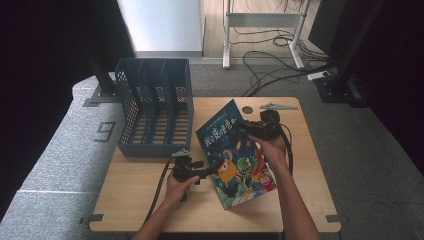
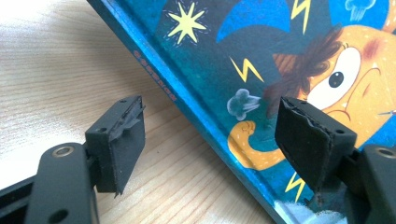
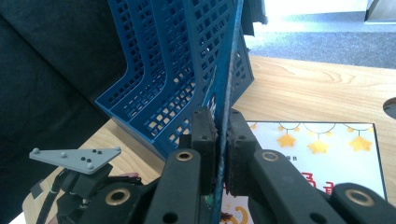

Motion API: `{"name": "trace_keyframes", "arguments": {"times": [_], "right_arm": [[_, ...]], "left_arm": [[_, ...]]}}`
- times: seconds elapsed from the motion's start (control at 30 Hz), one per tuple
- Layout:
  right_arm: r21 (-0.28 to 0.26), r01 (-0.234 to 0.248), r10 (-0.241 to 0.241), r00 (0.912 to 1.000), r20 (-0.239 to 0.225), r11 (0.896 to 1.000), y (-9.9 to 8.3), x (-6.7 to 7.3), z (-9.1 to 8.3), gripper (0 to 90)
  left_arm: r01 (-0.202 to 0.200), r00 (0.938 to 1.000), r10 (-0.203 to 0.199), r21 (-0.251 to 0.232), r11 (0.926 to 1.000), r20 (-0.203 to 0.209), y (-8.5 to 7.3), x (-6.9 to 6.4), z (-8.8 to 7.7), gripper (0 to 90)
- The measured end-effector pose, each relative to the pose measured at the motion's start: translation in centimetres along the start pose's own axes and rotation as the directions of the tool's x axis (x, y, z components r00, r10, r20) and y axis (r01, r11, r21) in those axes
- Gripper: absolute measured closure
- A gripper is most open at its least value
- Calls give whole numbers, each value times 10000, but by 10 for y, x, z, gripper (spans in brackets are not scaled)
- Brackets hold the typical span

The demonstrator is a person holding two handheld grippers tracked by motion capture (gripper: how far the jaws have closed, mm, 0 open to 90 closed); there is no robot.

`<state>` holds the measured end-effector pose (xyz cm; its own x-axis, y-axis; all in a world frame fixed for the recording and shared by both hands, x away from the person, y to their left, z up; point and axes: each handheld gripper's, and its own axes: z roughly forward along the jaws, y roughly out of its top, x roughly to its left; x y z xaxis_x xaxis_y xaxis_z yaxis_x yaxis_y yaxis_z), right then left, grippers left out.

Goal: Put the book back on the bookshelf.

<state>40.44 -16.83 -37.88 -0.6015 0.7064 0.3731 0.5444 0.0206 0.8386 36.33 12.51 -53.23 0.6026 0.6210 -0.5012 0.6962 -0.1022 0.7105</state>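
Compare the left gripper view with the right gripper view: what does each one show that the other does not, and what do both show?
Left gripper view: the left gripper with jaws apart, one pad over the table and the other over the cover's orange cartoon figure.

Right gripper view: the right gripper shut on the raised cover edge, the blue rack behind it, and a white page with yellow stars.

Both show the book and the wooden table.

Light wooden table (image 1: 150,200) with a blue slotted file rack (image 1: 155,107) and a picture book (image 1: 235,155) on it.
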Motion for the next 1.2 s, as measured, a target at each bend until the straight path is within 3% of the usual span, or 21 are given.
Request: {"name": "trace_keyframes", "arguments": {"times": [0.53, 1.2], "right_arm": [[-618, 740, -743, 9972, -37, 9953, -5, 9, -11, 835], [-1043, 610, -637, 9977, -225, 9927, -11, 2, -17, 835]], "left_arm": [[10, 10000, -9, -126, 9999, 59, 2, -2, 1, 247], [-203, 9998, 203, 15, 9998, 76, 5, -7, 1, 247]]}}
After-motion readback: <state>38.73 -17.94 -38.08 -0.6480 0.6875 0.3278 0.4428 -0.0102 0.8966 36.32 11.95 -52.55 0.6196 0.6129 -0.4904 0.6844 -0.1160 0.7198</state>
